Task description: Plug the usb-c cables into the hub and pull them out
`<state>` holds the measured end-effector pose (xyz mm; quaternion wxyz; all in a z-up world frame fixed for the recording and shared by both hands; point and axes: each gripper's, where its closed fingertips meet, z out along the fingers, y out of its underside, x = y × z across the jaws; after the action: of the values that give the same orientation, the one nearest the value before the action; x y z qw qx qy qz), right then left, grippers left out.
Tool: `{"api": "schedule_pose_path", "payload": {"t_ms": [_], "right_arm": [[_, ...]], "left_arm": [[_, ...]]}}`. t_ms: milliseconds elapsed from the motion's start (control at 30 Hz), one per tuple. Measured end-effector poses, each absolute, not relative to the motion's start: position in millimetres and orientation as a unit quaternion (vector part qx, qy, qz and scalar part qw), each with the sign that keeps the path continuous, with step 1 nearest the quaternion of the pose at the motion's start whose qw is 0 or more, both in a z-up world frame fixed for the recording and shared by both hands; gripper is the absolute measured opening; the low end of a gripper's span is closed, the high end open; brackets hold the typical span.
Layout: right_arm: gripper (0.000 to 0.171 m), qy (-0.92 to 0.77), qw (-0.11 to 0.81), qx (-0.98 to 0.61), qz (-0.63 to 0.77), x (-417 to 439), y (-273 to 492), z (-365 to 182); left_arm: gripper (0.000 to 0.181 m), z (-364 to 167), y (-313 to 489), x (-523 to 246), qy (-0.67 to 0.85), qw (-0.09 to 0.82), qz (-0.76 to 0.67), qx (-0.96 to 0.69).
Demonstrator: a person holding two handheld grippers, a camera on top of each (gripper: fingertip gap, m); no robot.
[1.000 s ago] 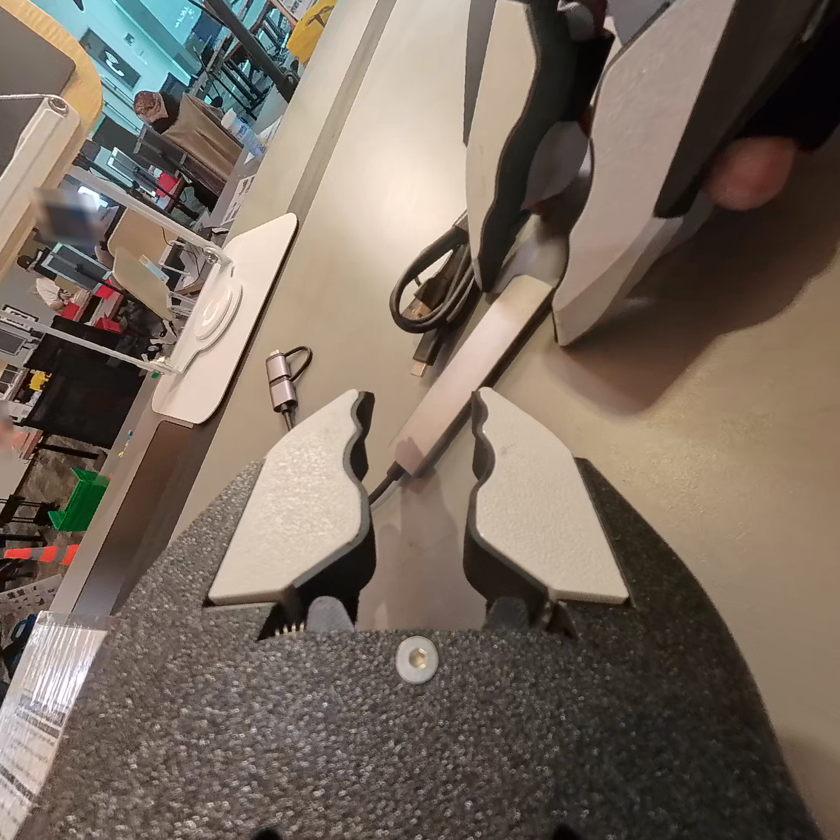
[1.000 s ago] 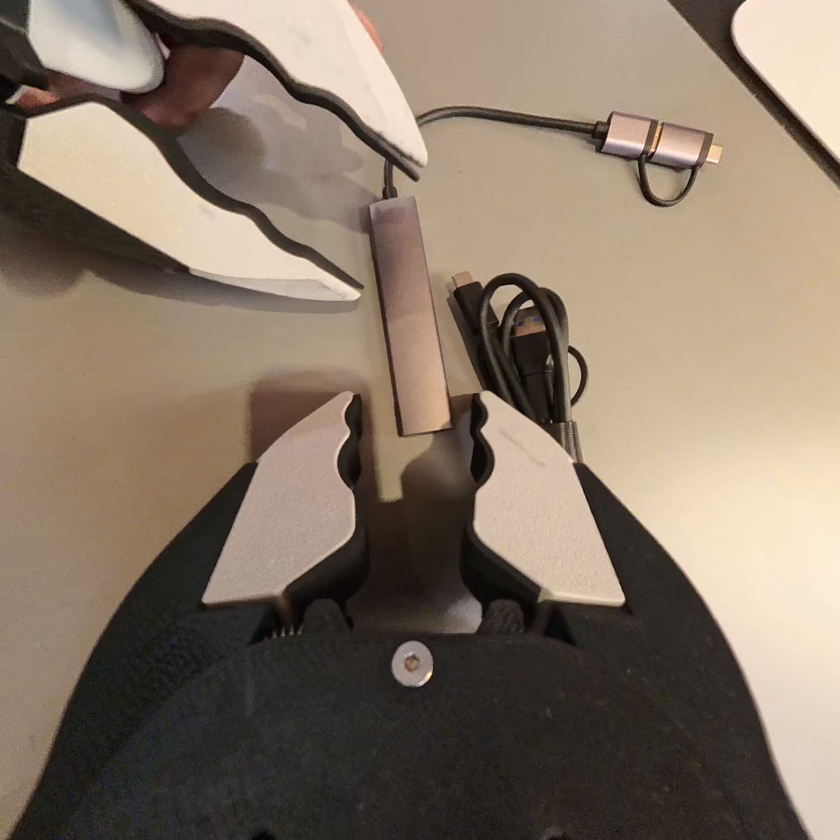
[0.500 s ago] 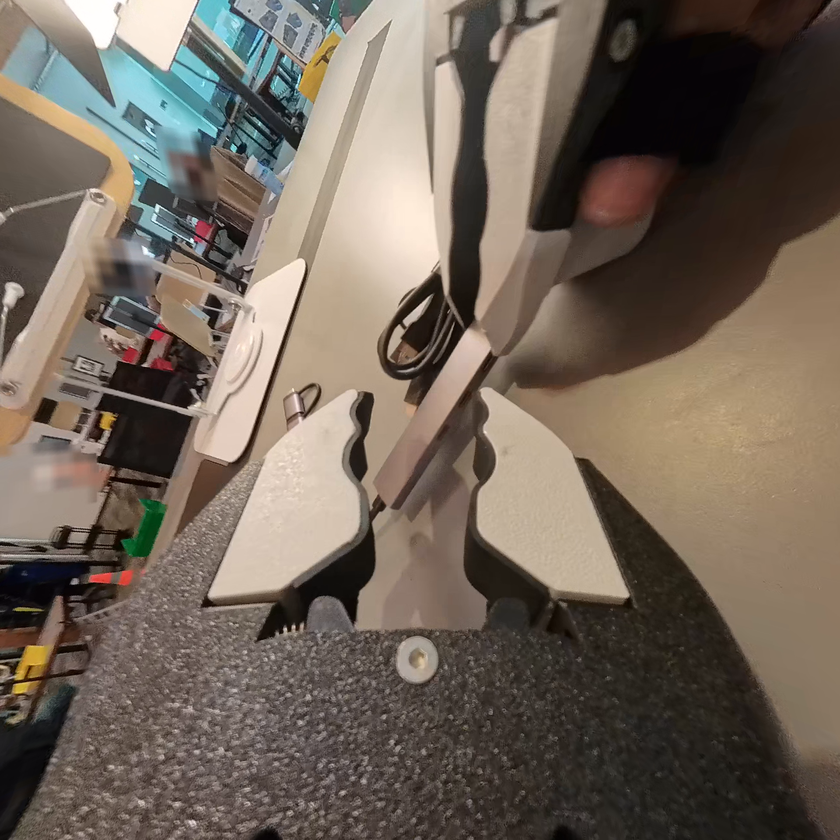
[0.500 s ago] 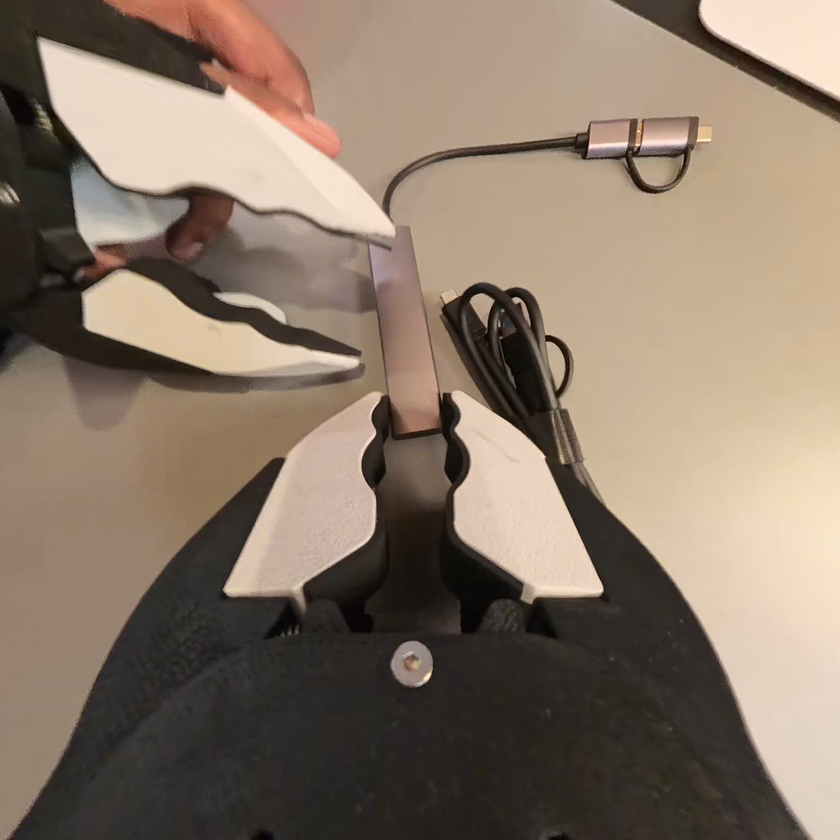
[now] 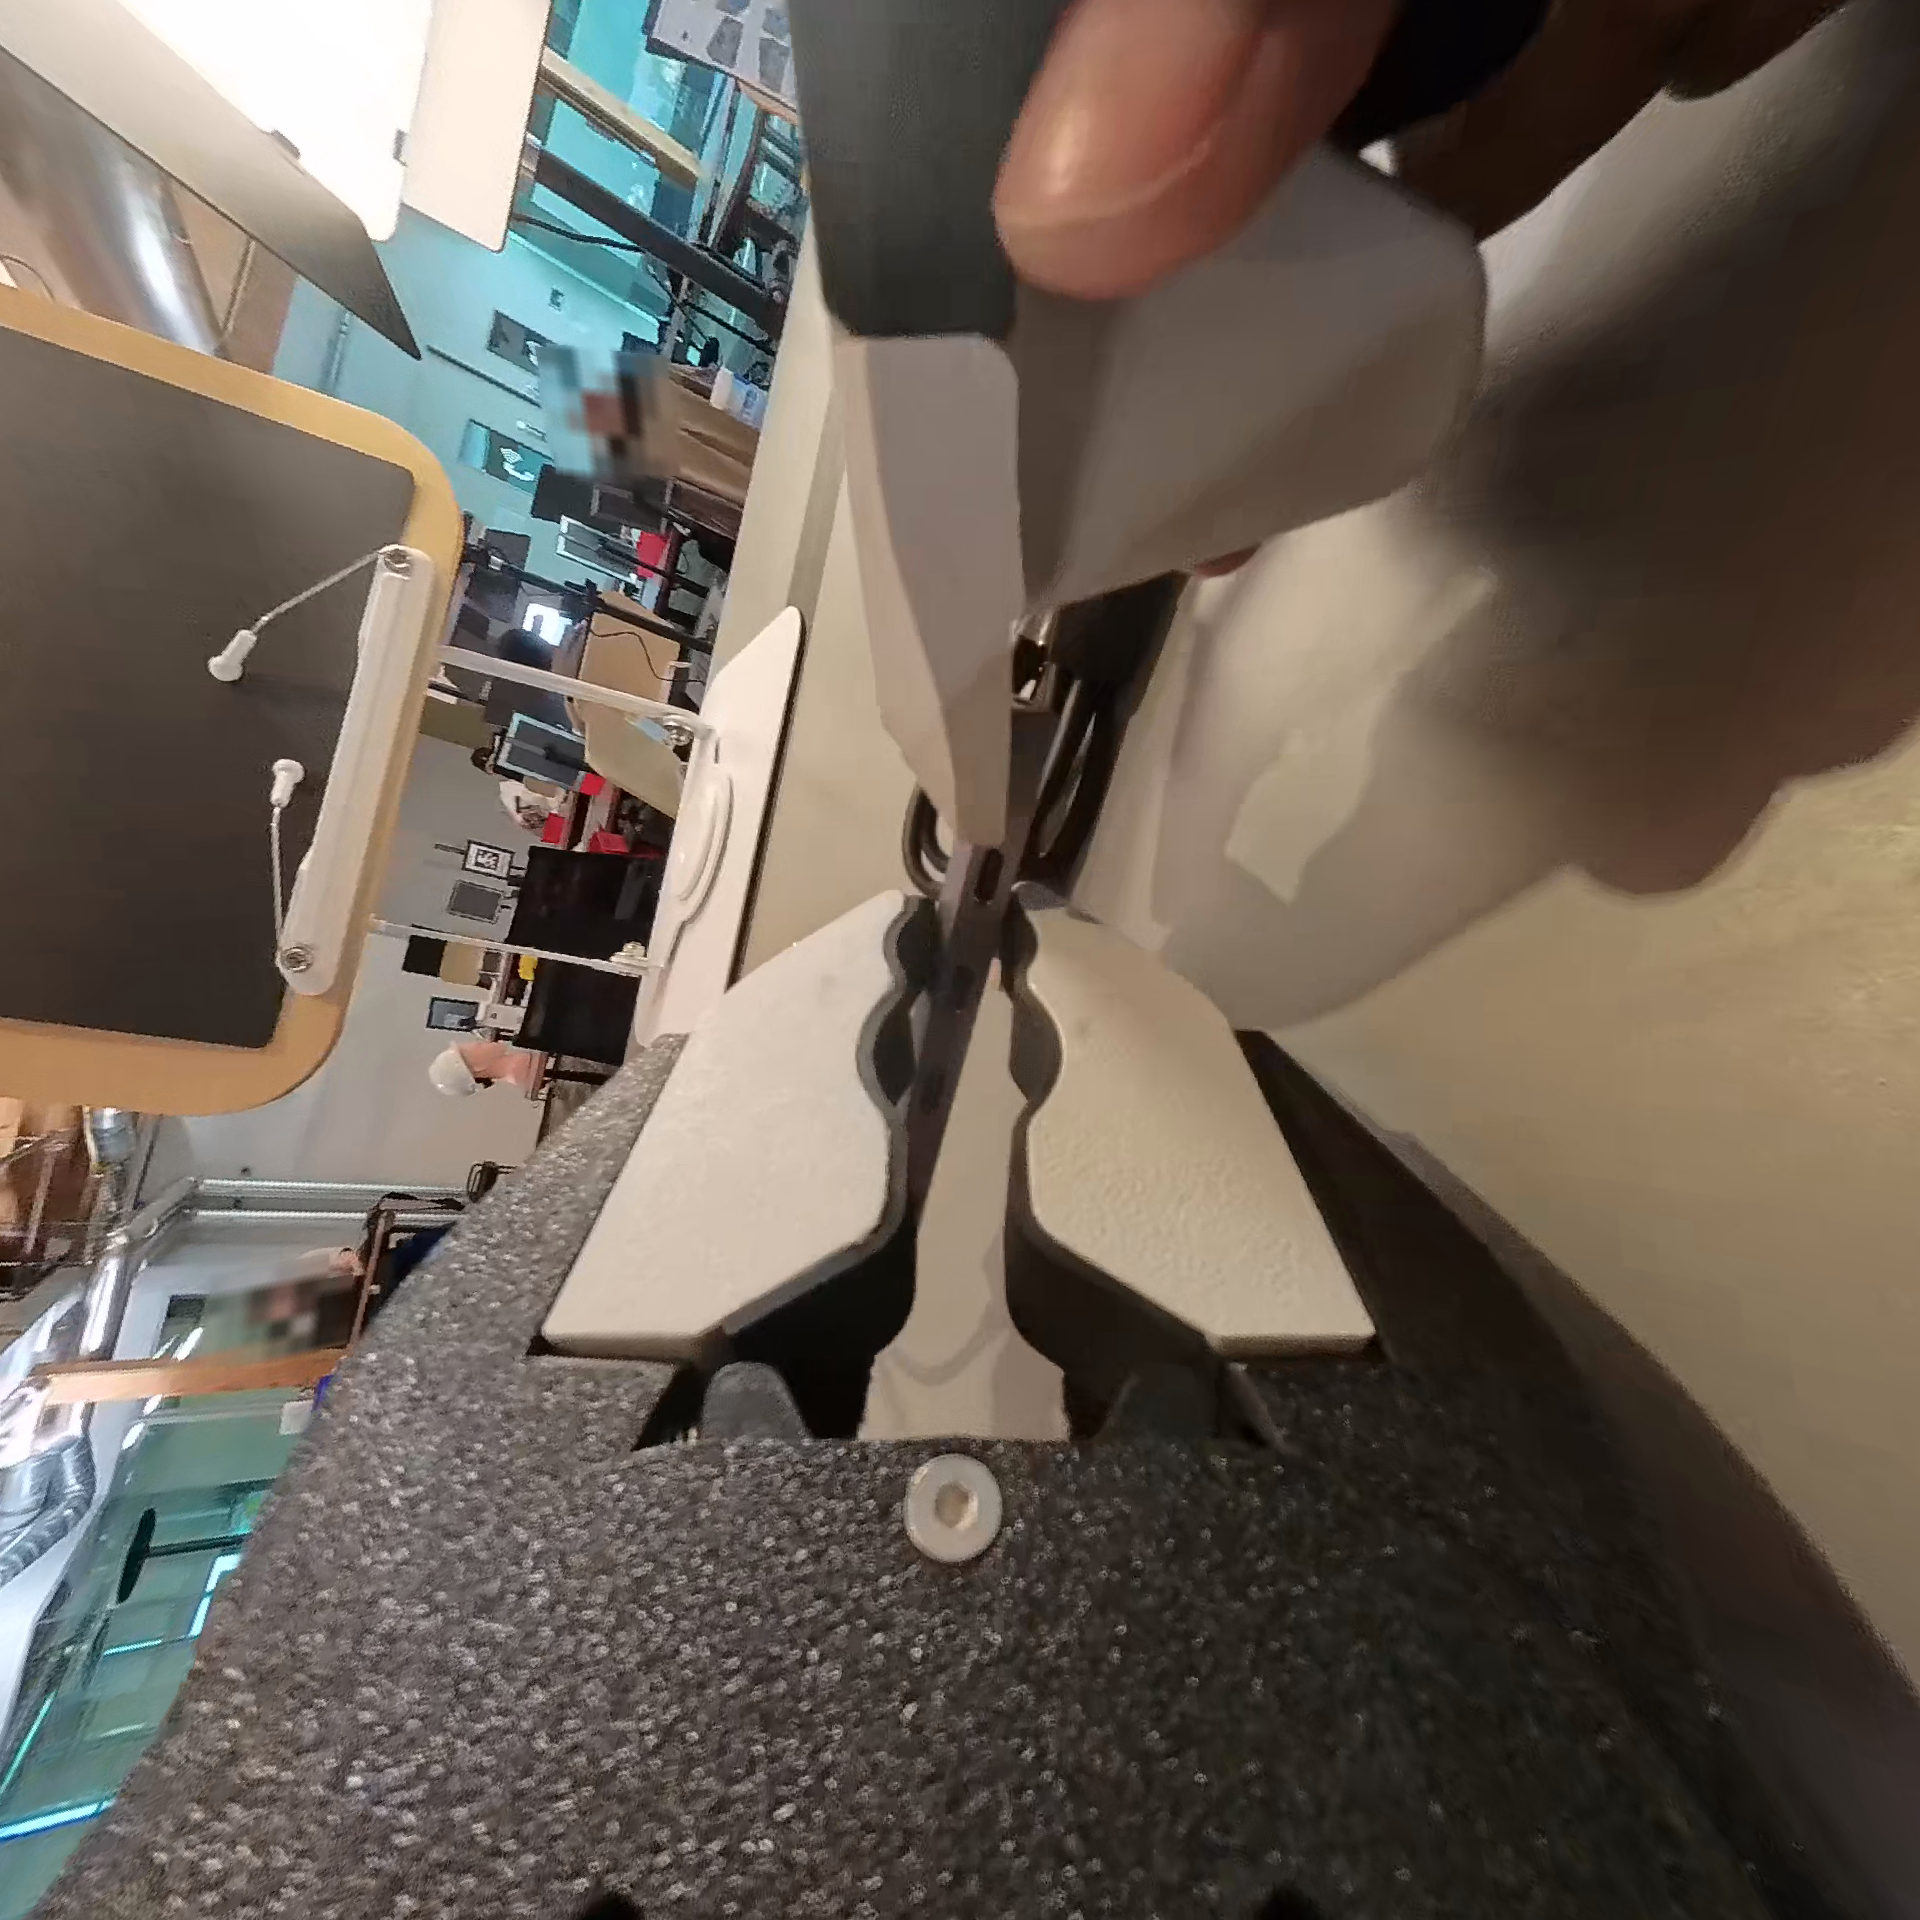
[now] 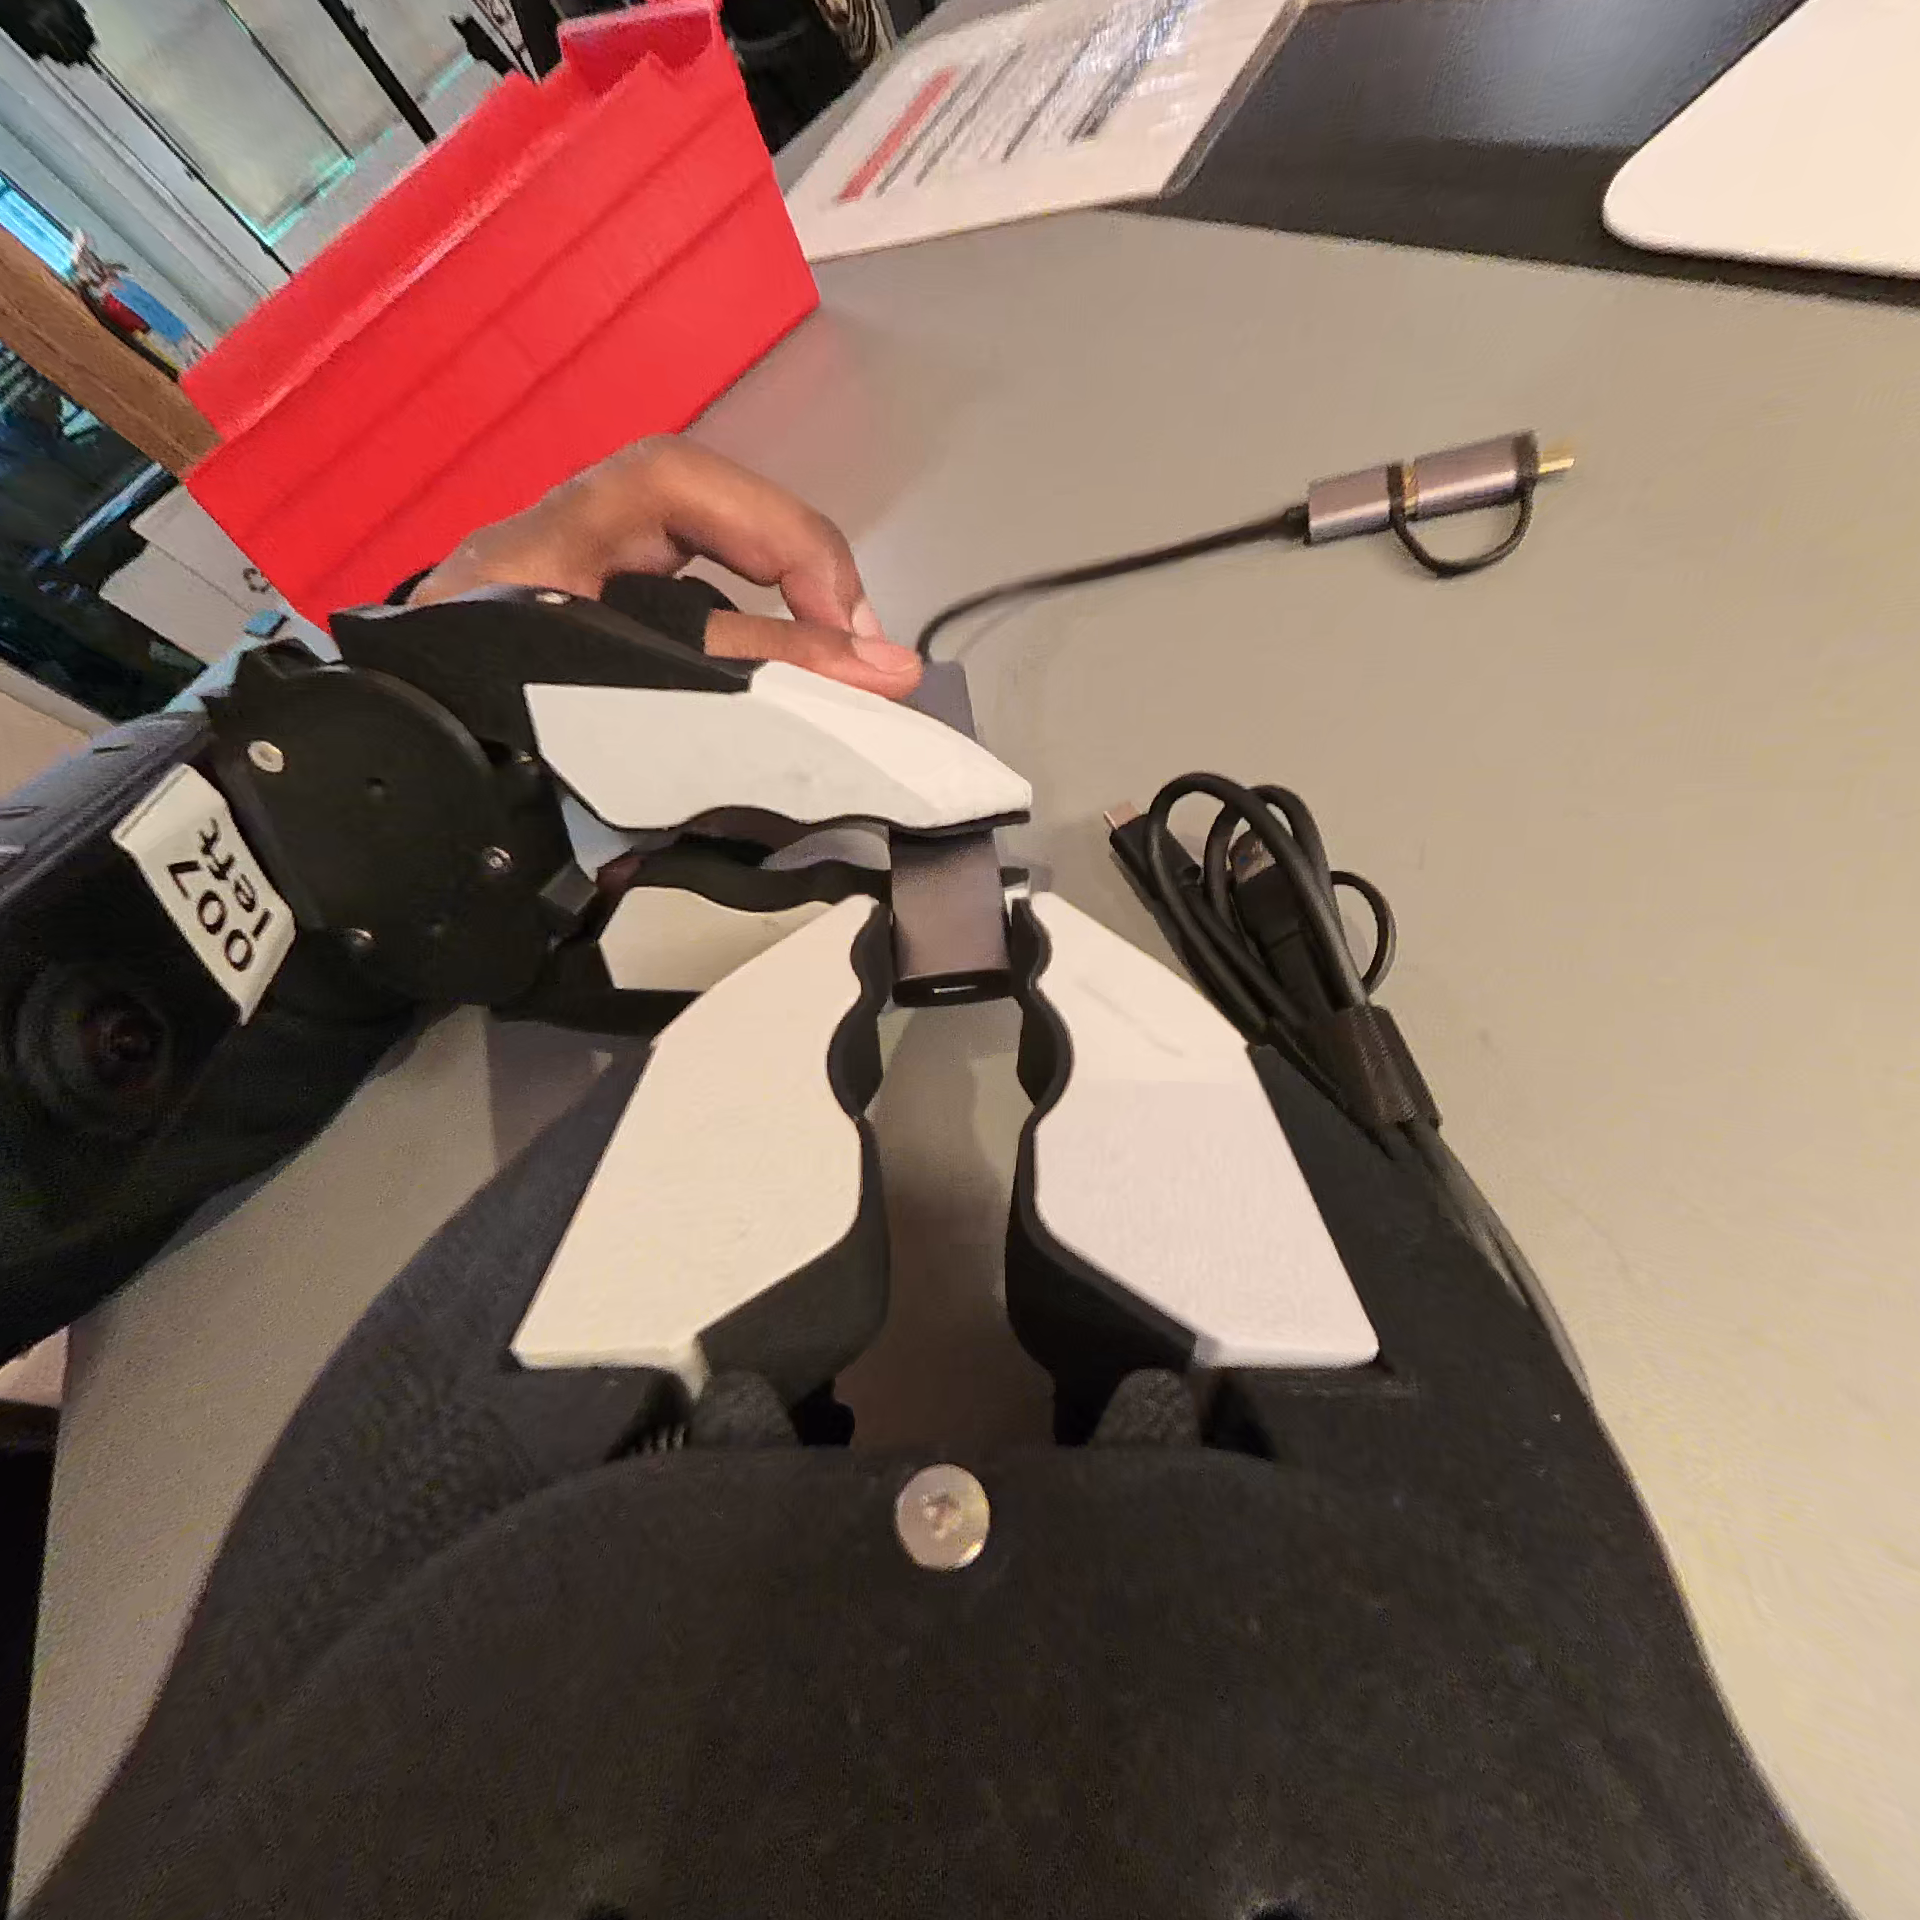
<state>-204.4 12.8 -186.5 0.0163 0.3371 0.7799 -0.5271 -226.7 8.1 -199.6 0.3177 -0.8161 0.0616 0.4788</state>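
The grey usb hub (image 6: 951,935) is held off the grey table (image 6: 1558,935), one end port facing the right wrist camera. My right gripper (image 6: 948,914) is shut on the hub's near end from both sides. My left gripper (image 6: 966,842) comes in from the left and is shut on the hub from above and below. In the left wrist view my left gripper (image 5: 961,925) clamps the hub (image 5: 982,883) edge-on, side ports showing, with the right gripper (image 5: 977,821) just beyond. The bundled black usb-c cable (image 6: 1268,894) lies on the table right of the hub.
The hub's own lead ends in a grey adapter plug (image 6: 1423,494) at the back right. A red bin (image 6: 499,281) stands at the back left, a white pad (image 6: 1787,156) at the far right, a laminated sheet (image 6: 1039,94) behind. A hand (image 6: 727,551) holds the left gripper.
The right gripper shut on the hub's end, then the left gripper shut on it too. The hub has been lifted off the table and both views have tilted.
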Motion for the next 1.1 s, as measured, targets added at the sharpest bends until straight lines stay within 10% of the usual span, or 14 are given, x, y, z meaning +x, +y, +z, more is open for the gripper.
{"api": "schedule_pose_path", "payload": {"t_ms": [33,533,767,1100], "right_arm": [[0.022,0.777,0.011,0.334,-0.533,-205.2,12.8,-184.1],[0.036,0.861,-0.246,0.166,-0.412,-235.1,30.4,-190.8],[0.055,0.905,-0.188,0.135,-0.356,-245.1,3.8,-203.3],[0.034,0.93,-0.167,0.067,-0.321,-247.5,-9.0,-221.1]], "left_arm": [[0.013,-198.7,7.9,-227.4,0.063,0.316,0.483,-0.814],[0.011,-206.3,-36.8,-265.8,0.035,0.208,0.542,-0.813],[0.01,-207.5,-46.8,-272.8,0.035,0.189,0.55,-0.812],[0.01,-208.0,-47.8,-277.0,0.025,0.203,0.545,-0.813]]}}
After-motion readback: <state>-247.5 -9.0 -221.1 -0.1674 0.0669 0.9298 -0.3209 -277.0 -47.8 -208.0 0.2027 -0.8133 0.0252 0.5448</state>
